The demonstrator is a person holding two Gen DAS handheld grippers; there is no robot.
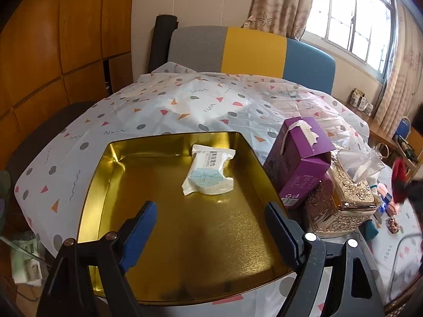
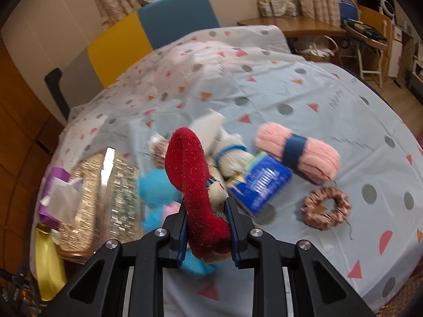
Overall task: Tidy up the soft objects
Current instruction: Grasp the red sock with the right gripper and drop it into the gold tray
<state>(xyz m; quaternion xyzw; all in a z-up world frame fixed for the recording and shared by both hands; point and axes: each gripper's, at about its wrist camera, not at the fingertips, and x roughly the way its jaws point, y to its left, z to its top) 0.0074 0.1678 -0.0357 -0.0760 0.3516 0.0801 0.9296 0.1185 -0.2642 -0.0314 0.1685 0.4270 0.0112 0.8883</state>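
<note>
My left gripper (image 1: 208,233) is open and empty, hovering over the near part of a gold tin tray (image 1: 111,185). A white pack of wipes (image 1: 210,170) lies in the tray's far half. My right gripper (image 2: 207,231) is shut on a red fuzzy sock (image 2: 189,174) and holds it above the table. The sock also shows as a red blur at the right edge of the left wrist view (image 1: 399,181). Below it lie a blue plush (image 2: 156,187), a white plush with a blue collar (image 2: 232,155), a blue tissue pack (image 2: 260,183), a pink yarn skein (image 2: 297,154) and a brown scrunchie (image 2: 326,208).
A purple tissue box (image 1: 301,155) and a gold ornate tissue box (image 1: 341,203) stand right of the tray. The table wears a patterned white cloth (image 1: 158,105). A grey, yellow and blue chair back (image 1: 251,50) stands beyond it. A wooden desk (image 2: 290,25) sits far right.
</note>
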